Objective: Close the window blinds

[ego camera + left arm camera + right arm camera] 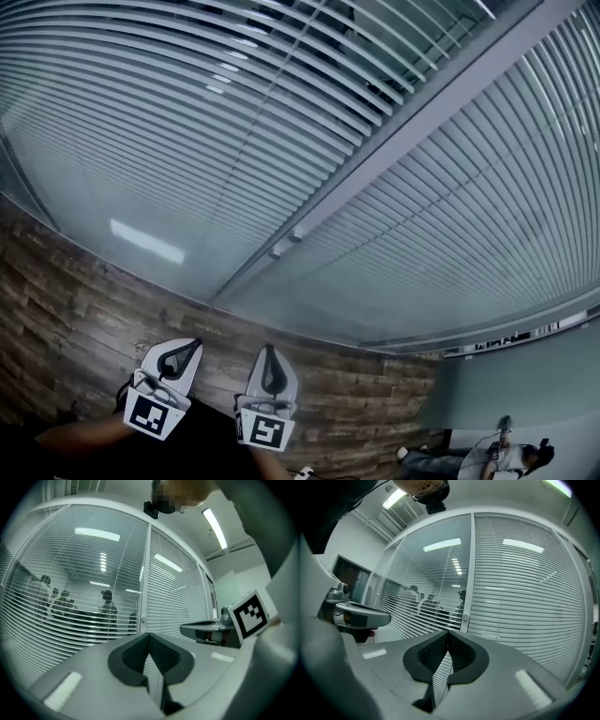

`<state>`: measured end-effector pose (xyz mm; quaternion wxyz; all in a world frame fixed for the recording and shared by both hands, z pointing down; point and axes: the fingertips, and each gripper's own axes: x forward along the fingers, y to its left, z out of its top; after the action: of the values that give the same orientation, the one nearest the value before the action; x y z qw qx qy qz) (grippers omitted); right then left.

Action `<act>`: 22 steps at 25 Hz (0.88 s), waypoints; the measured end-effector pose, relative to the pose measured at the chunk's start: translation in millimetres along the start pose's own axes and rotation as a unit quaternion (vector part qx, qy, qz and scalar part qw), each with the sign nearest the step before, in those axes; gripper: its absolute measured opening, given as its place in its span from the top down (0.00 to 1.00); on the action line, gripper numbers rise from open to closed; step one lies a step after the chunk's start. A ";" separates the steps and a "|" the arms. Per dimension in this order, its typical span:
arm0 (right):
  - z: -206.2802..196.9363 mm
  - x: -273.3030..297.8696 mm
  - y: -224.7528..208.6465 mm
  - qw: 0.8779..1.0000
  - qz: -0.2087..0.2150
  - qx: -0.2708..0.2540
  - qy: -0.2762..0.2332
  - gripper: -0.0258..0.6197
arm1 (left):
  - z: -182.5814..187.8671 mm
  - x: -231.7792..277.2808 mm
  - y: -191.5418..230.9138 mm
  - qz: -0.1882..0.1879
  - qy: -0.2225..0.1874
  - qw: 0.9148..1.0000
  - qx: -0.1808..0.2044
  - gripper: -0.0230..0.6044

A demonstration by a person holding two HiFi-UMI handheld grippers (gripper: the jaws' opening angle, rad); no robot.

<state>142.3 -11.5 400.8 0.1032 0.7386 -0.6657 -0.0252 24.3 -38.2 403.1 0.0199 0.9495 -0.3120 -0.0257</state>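
Note:
Two panes of white slatted blinds hang behind glass, split by a pale frame post [403, 141]. On the left pane [70, 602] the slats stand open, and people show through them. The right pane [178, 597] has its slats turned flat and closed. A small round knob [465, 617] sits on the post at about gripper height. My left gripper [149, 635] and right gripper [448, 633] are held side by side and level, short of the glass. Both aim near the post. Each has its jaws together with nothing between them. In the head view they show low, left gripper [187, 347] beside right gripper [269, 352].
Wood-look flooring [56, 309] runs up to the glass wall. A pale green wall [525, 375] meets it on the right, where a person [502, 457] sits low. Several people stand in the room behind the left pane [426, 602].

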 end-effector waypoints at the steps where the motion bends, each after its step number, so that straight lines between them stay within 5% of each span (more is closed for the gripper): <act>1: -2.0 6.9 4.0 1.000 0.002 0.001 0.002 0.96 | -1.5 2.6 5.4 -0.002 0.000 1.000 0.003 0.96; 22: -11.1 83.1 31.9 0.999 0.031 -0.013 0.008 0.96 | -37.2 28.0 65.5 -0.010 0.009 0.999 -0.050 0.96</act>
<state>122.4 -95.3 425.9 0.1183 0.7162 -0.6874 -0.0248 10.4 -106.7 442.8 0.0696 0.9507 -0.3004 -0.0323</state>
